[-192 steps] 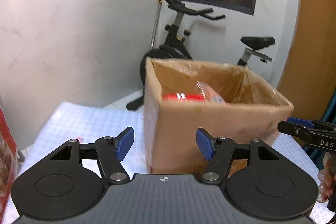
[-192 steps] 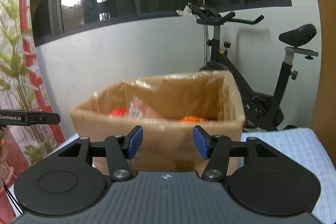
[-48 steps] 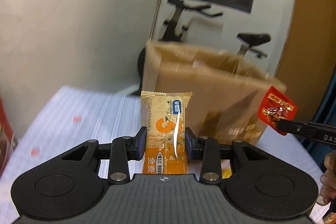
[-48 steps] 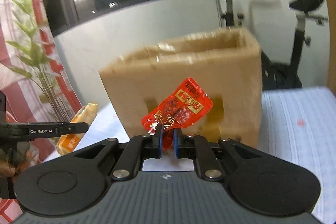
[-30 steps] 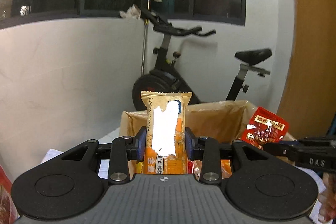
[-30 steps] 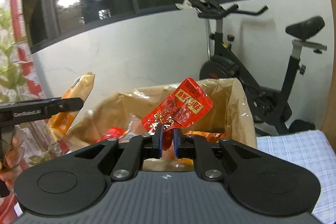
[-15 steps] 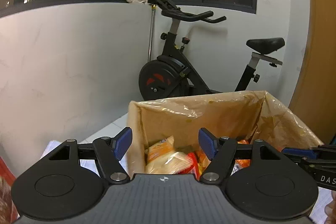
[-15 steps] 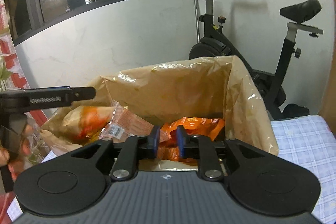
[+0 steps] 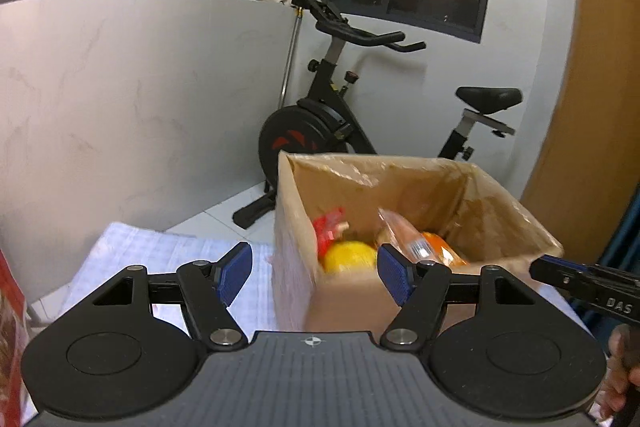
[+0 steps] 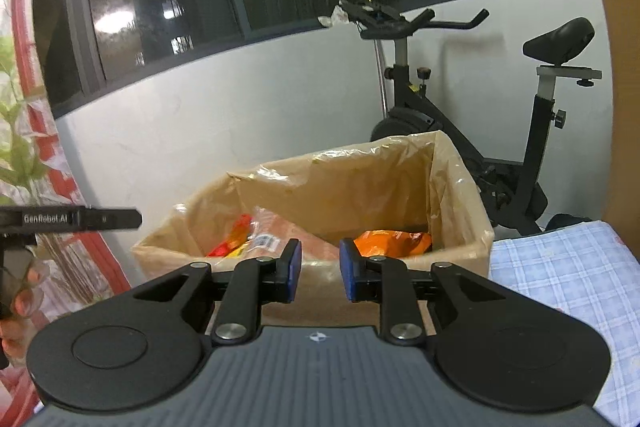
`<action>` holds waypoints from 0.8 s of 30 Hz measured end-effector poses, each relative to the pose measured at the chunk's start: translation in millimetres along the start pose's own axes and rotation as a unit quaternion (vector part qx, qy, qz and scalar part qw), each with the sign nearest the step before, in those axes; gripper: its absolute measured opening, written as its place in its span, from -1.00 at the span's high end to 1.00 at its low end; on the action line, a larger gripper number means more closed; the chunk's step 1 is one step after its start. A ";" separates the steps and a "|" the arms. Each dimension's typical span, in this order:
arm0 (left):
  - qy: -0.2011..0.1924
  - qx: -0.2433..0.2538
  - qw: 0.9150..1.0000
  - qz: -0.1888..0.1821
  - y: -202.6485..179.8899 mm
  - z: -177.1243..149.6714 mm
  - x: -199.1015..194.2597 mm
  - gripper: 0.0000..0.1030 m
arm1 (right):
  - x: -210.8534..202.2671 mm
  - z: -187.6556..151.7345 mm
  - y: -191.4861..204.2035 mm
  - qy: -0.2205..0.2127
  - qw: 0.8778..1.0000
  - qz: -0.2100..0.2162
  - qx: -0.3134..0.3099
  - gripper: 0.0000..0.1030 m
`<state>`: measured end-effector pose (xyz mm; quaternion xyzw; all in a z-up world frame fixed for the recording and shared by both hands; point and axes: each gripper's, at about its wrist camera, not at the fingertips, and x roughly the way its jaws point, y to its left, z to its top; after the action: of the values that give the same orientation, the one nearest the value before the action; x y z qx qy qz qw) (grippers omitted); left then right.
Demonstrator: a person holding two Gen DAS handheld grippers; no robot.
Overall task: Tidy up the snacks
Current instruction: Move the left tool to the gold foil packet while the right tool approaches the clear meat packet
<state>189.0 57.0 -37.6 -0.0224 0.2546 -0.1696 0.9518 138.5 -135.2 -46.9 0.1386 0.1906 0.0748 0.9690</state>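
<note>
A brown cardboard box (image 9: 296,267) lined with clear plastic stands on the checked tablecloth; it also shows in the right wrist view (image 10: 456,247). Inside lie several snack packets: a red one (image 9: 329,225), a yellow one (image 9: 350,257), a clear orange one (image 9: 404,235) and an orange bag (image 10: 394,241). My left gripper (image 9: 314,273) is open and empty, just in front of the box's near left corner. My right gripper (image 10: 319,267) is open with a narrow gap and empty, at the box's near wall.
The blue-and-white checked tablecloth (image 10: 568,279) covers the table around the box. An exercise bike (image 9: 336,131) stands behind the table by the white wall. A red patterned bag with a plant (image 10: 24,147) is at the left.
Both grippers have let go of their packets into the box: the left dropped the orange bar, the right the red packet. Both have drawn back a little; the right jaws have opened wider.
</note>
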 end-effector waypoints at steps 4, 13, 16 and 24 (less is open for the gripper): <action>0.022 -0.004 1.000 -0.008 -6.4 -35.5 -3.7 -0.37 | -15.6 -21.6 5.5 0.005 1.000 0.005 -0.014 0.54; 0.098 -0.029 0.995 0.003 -12.7 -112.5 26.8 -0.32 | -6.9 -78.9 0.0 0.109 0.994 0.013 -0.014 0.54; 0.111 -0.036 0.993 0.003 -9.8 -125.0 31.1 -0.31 | -4.5 -96.9 0.1 0.142 0.990 0.014 -0.021 0.54; 0.127 -0.041 0.991 0.012 -7.4 -145.9 29.5 -0.31 | 11.6 -139.9 6.9 0.224 0.973 0.032 -0.042 0.50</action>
<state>138.9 46.5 -177.5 -0.0368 0.3802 -0.1489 0.9121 93.9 -92.8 -173.2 0.0835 0.3951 0.1432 0.9036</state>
